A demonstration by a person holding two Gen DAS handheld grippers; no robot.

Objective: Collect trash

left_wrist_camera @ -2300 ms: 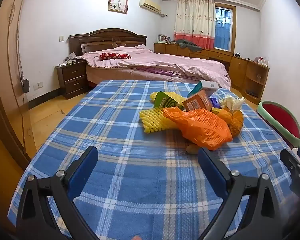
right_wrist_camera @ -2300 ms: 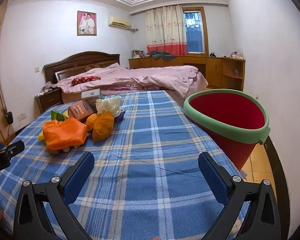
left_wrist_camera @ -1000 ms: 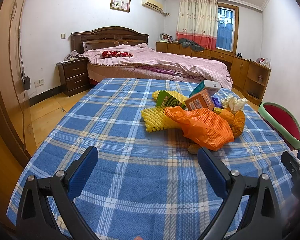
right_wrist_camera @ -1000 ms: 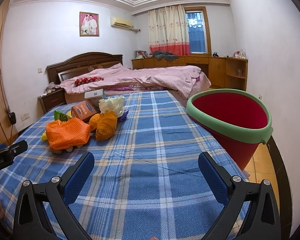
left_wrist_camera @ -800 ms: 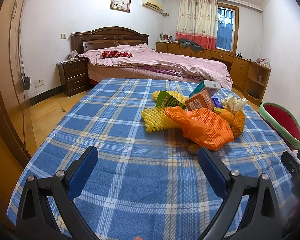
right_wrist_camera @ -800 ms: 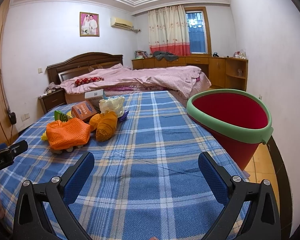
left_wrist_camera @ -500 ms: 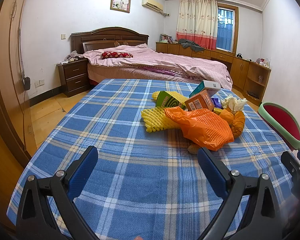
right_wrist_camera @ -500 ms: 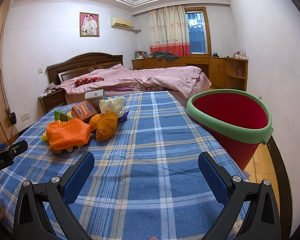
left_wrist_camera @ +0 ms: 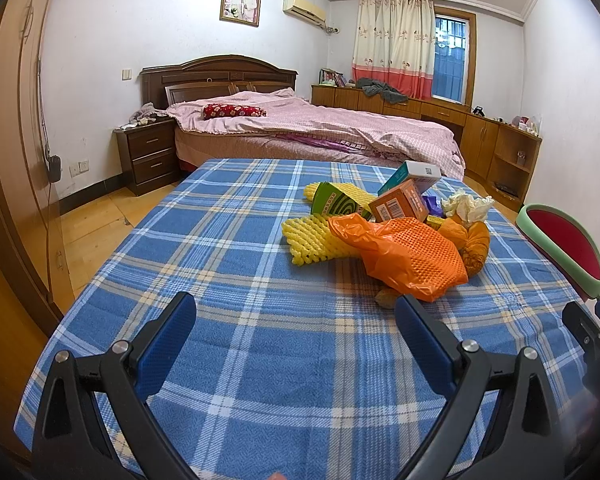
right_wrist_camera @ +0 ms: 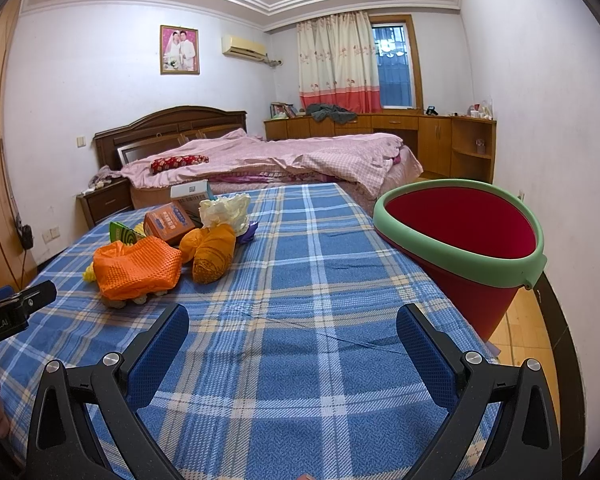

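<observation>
A pile of trash lies on the blue plaid tablecloth [left_wrist_camera: 228, 264]: an orange plastic bag with netting [left_wrist_camera: 410, 258] [right_wrist_camera: 134, 266], yellow foam netting [left_wrist_camera: 310, 238], a green box [left_wrist_camera: 334, 200], an orange box [left_wrist_camera: 398, 204] [right_wrist_camera: 168, 222], a white-teal box [left_wrist_camera: 414, 174], crumpled tissue [left_wrist_camera: 466, 206] [right_wrist_camera: 226, 208] and an orange wrap [right_wrist_camera: 214, 254]. A red bucket with a green rim [right_wrist_camera: 460, 240] [left_wrist_camera: 560, 248] stands at the table's right edge. My left gripper [left_wrist_camera: 294, 328] is open and empty, short of the pile. My right gripper [right_wrist_camera: 292, 336] is open and empty, left of the bucket.
A bed with pink covers [left_wrist_camera: 312, 128] stands beyond the table, with a nightstand [left_wrist_camera: 146, 156] to its left. Wooden cabinets [right_wrist_camera: 432, 140] line the far wall under the window. A wooden wardrobe [left_wrist_camera: 4, 160] is at the left.
Almost nothing has changed; both views shifted only slightly since the earliest frames. Both grippers stay open.
</observation>
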